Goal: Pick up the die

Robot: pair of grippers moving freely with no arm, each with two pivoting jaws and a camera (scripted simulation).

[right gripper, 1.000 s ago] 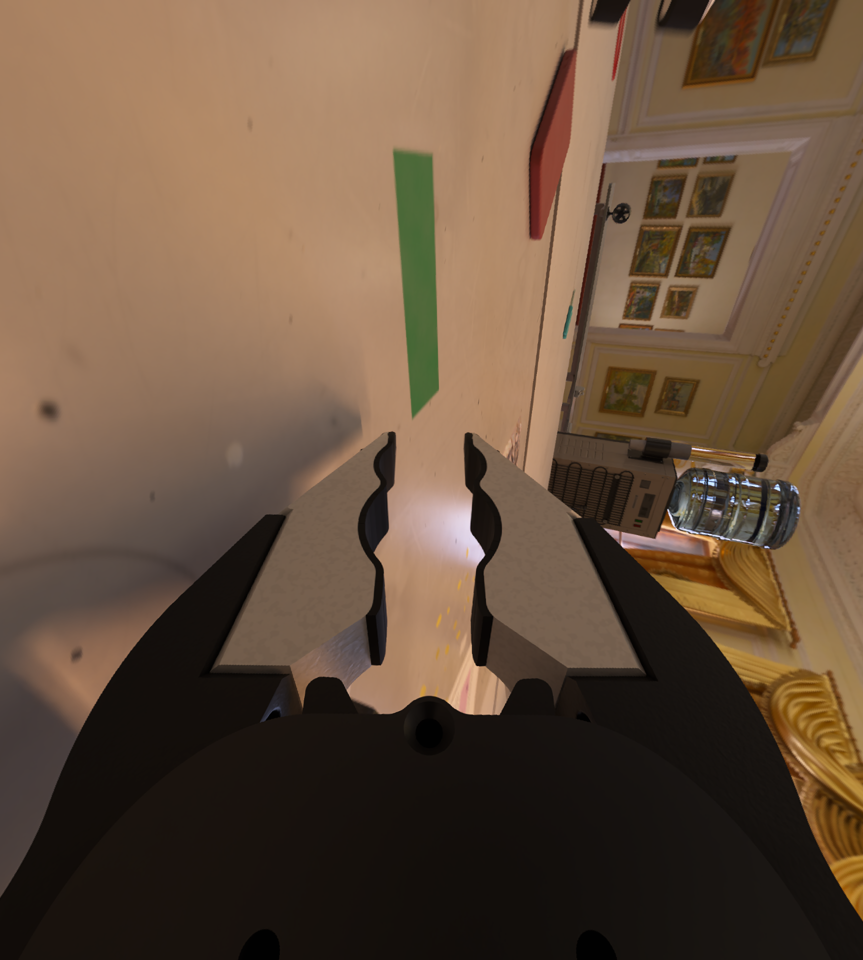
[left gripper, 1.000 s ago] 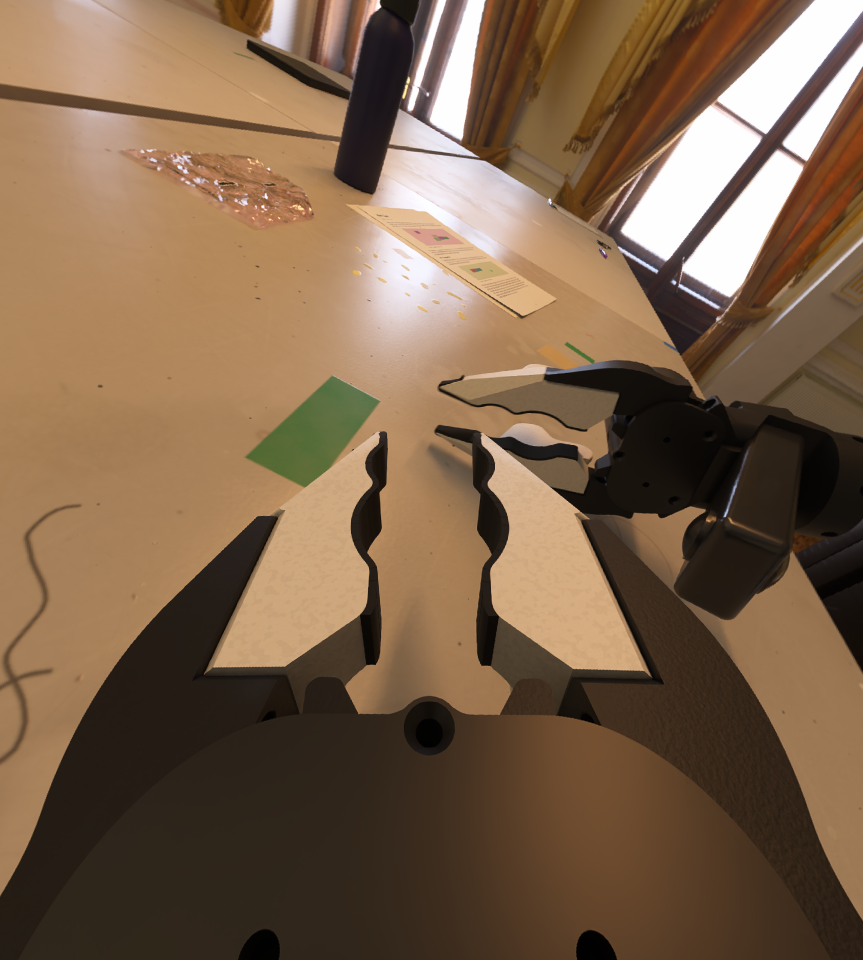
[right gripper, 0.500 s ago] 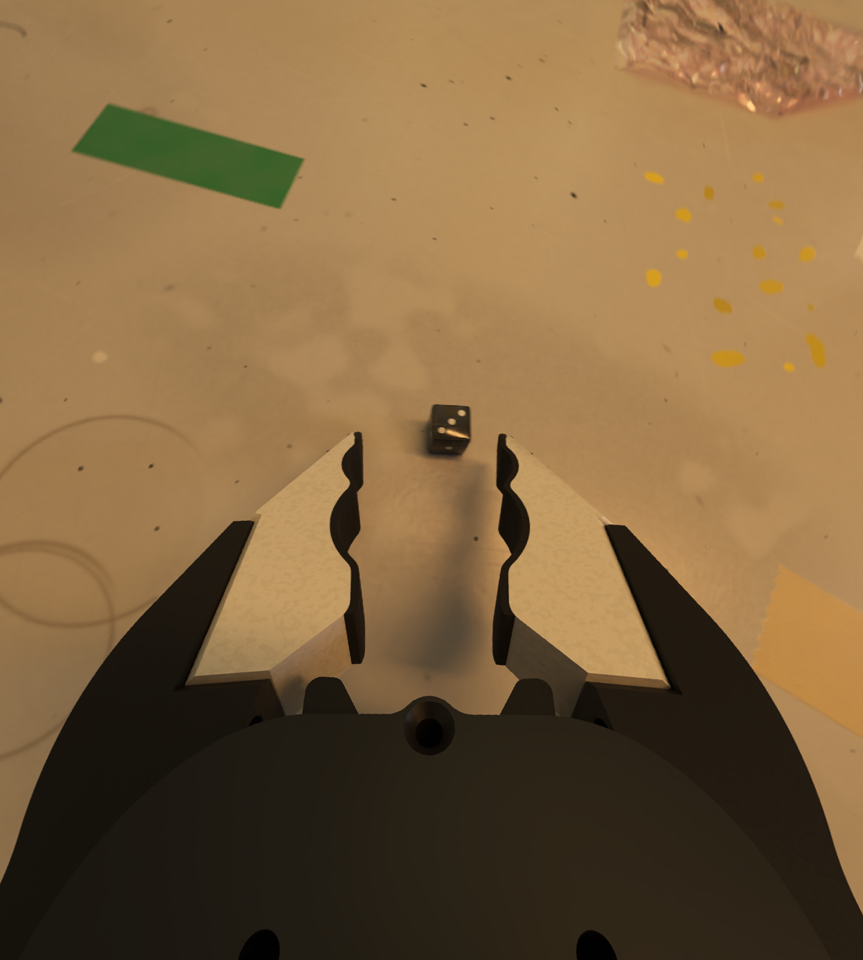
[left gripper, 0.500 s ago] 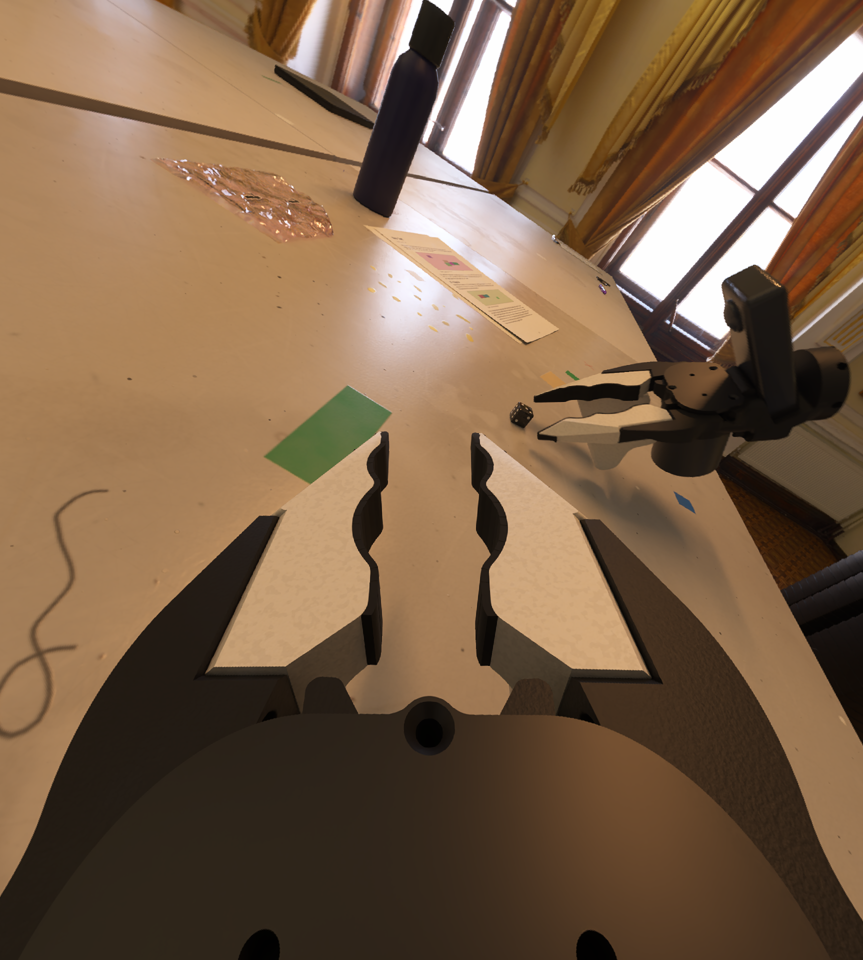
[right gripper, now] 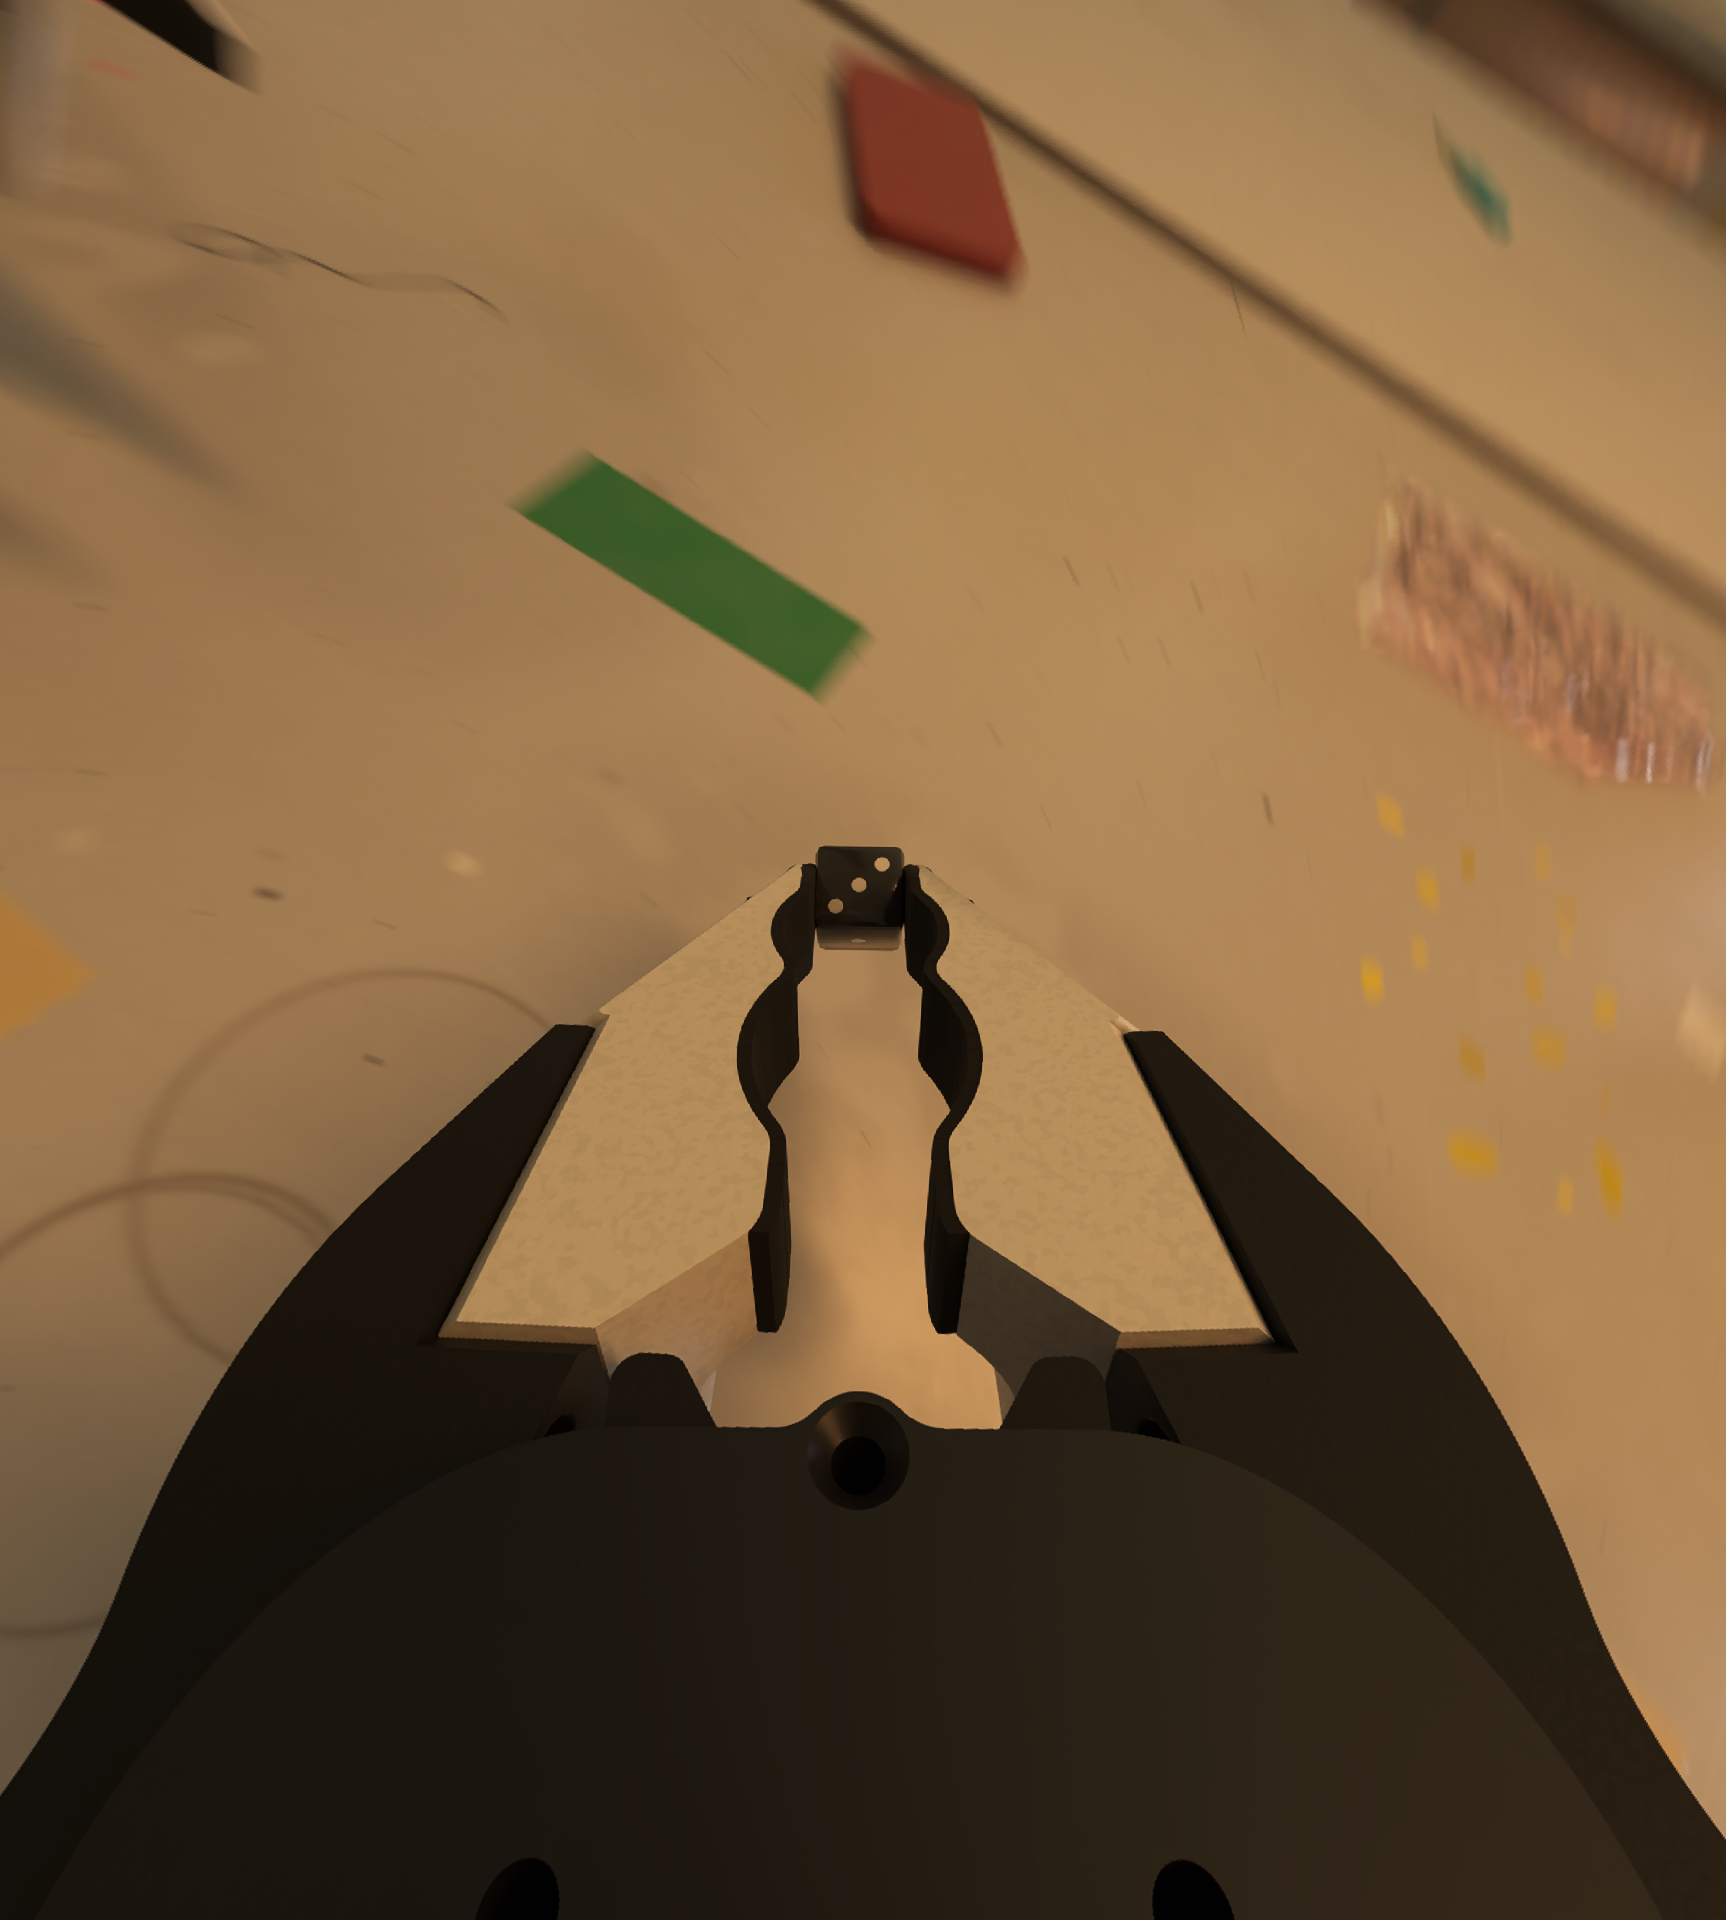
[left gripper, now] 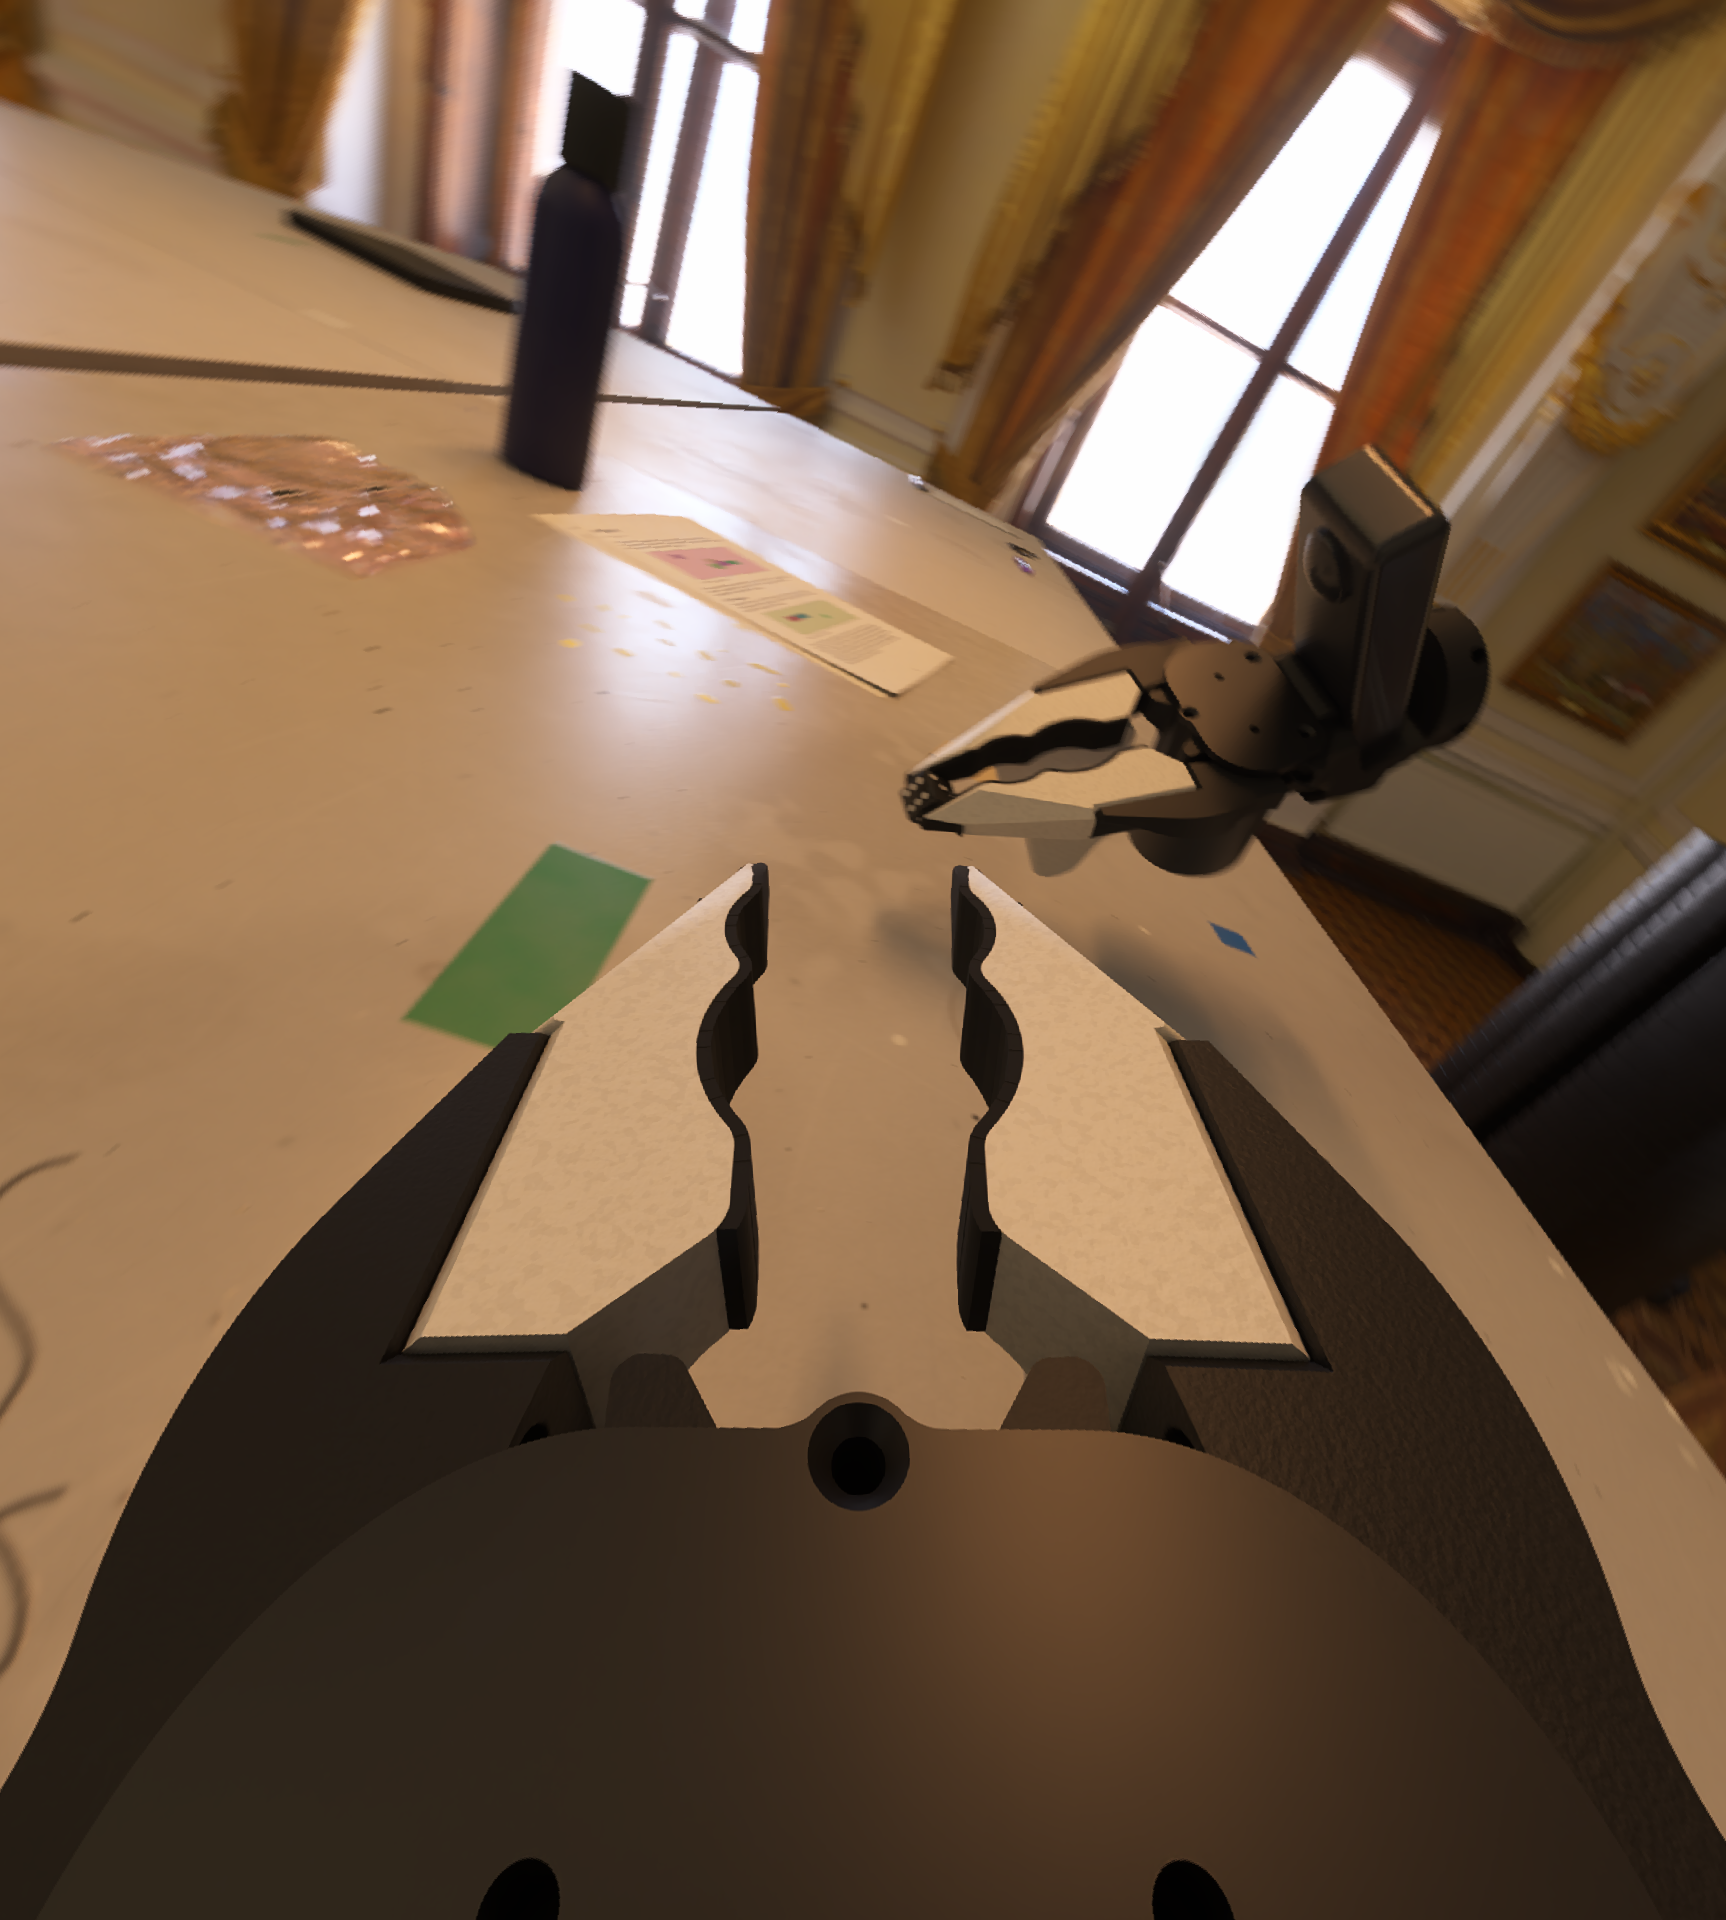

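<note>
No legible text, brands or numbers in either view. Only countable marking: die (right gripper: 860, 886) shows a three-pip face, white dots on black, toward the right wrist camera; pips also visible in left wrist view (left gripper: 926, 795), too small to count. Printed sheet (left gripper: 750, 601) on the table (left gripper: 215, 727) carries lines of print and coloured boxes, too blurred to read.

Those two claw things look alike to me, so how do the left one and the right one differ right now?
The right gripper is shut on the black die, pinched at its very fingertips; the left gripper is open and holds nothing. The right gripper's fingers nearly meet at the tips, while the left gripper's stand well apart. In the left wrist view the right gripper hangs above the table, die lifted. Both share the same black body and pale, wavy-edged fingers.
</note>
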